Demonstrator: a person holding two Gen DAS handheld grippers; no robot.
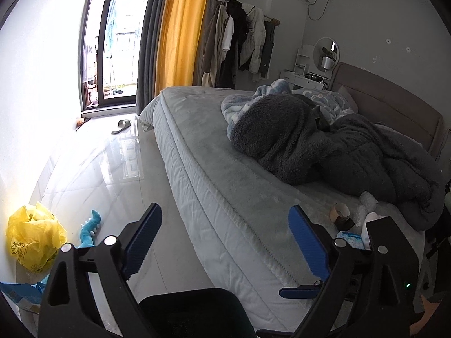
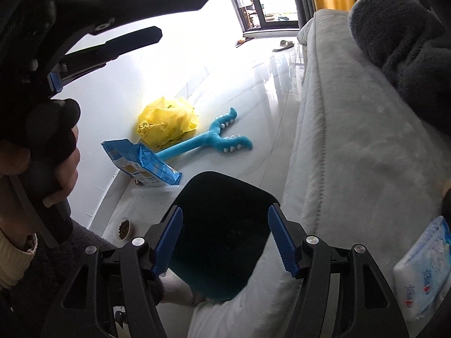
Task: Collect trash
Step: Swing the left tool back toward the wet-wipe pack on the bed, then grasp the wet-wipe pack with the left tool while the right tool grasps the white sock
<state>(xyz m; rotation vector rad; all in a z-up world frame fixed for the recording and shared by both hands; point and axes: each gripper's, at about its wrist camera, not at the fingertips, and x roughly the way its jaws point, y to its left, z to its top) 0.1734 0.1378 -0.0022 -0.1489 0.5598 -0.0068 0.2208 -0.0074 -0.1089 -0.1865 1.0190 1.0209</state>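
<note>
While both my grippers hang over the bin by the bed, status per view:

Left wrist view
- left gripper (image 1: 225, 235): fingers wide apart, nothing between the blue pads.
- bin (image 1: 194, 309): black, right below my fingers, on the floor against the mattress side.
- bed (image 1: 214, 152): grey cover, takes up the right half.
- blanket (image 1: 324, 152): dark fleece heap on the bed, toward the headboard.
- trash on bed: tape roll (image 1: 341, 211) at the near edge, white wad (image 1: 367, 200) just beside it, tissue pack (image 1: 349, 237) partly hidden behind my right finger.
- yellow bag (image 1: 33, 236): crumpled, on the floor by the wall, far left.
- toy (image 1: 90, 231): blue plush, just right of the bag.
- blue packet (image 1: 19, 293): lower left corner, partly cut off.
- slipper (image 1: 121, 126): on the floor near the balcony door.

Right wrist view
- right gripper (image 2: 224, 240): fingers apart, empty, pointing down over the bin (image 2: 222, 239) opening.
- left gripper (image 2: 132, 8): seen from the side, upper left, held by my left hand (image 2: 50, 152).
- blue packet (image 2: 141, 163): on the floor beyond the bin, overlapping the toy (image 2: 214, 138) handle.
- yellow bag (image 2: 166, 124): behind the packet, at the wall.
- bowl (image 2: 123, 228): small, dark pellets inside, left of the bin.
- tissue pack (image 2: 425, 267): on the bed (image 2: 352, 169) edge, far right.
- slipper (image 2: 283, 45): far end of the floor.
</note>
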